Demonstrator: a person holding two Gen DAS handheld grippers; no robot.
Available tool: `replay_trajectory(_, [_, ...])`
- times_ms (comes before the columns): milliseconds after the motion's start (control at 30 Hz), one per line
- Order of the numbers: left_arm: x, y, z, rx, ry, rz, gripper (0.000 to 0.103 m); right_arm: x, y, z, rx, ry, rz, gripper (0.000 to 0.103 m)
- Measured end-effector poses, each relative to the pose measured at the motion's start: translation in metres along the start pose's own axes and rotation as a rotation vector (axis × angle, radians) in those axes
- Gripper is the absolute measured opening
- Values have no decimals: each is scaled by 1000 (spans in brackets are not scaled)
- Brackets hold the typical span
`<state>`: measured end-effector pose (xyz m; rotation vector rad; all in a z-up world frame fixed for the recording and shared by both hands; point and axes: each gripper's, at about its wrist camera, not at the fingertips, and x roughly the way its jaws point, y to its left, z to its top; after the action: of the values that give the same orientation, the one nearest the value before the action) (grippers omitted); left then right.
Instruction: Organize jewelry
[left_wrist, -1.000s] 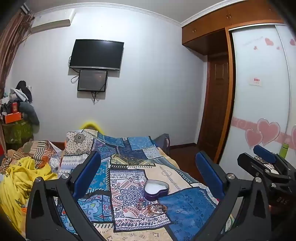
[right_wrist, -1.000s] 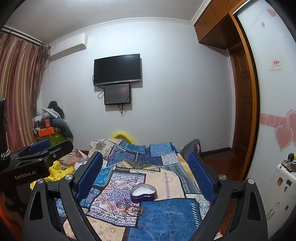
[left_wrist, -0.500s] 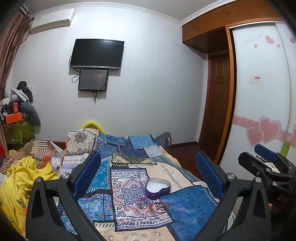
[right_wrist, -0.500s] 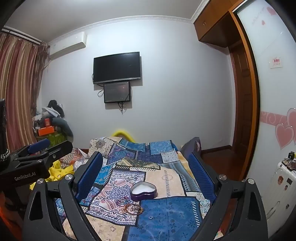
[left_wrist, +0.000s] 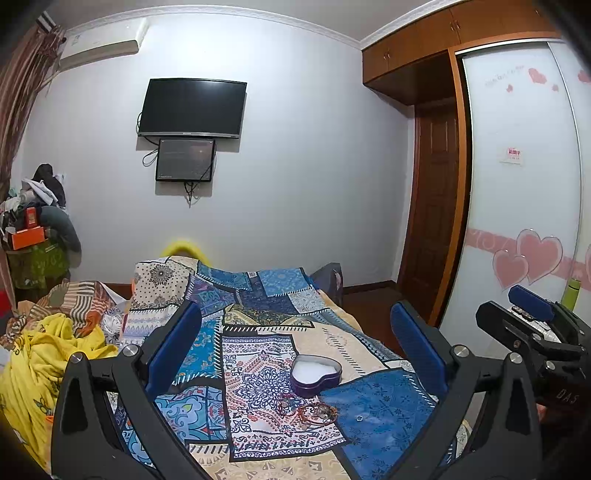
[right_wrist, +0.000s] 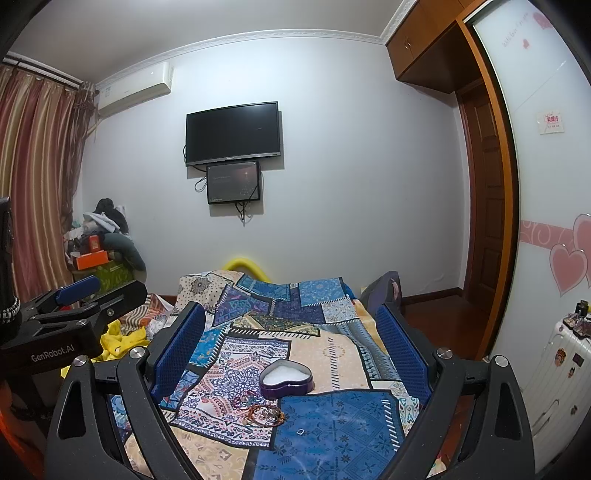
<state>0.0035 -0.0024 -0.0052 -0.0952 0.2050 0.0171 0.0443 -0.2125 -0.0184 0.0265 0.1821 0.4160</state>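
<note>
We find the patchwork bedspread (right_wrist: 332, 354) soft and uneven. On it sits the heart-shaped tin (right_wrist: 286, 378), rigid and open; a tangle of beaded bracelets (right_wrist: 264, 411) lies just before it, a small ring (right_wrist: 300, 431) nearby. We judge snagging or dropped strands likely. Left gripper (left_wrist: 295, 347) and right gripper (right_wrist: 291, 339) gape wide, empty.

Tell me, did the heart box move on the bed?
No. In the left wrist view the heart box sits on the same quilt patch beside the bracelets; only the camera drifted slightly.
</note>
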Motion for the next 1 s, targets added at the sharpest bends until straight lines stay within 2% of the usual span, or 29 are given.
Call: replay_trajectory(1000, [-2,-5,1,9,-1,-7,103,-1,-3,2,-2,3,-1,92])
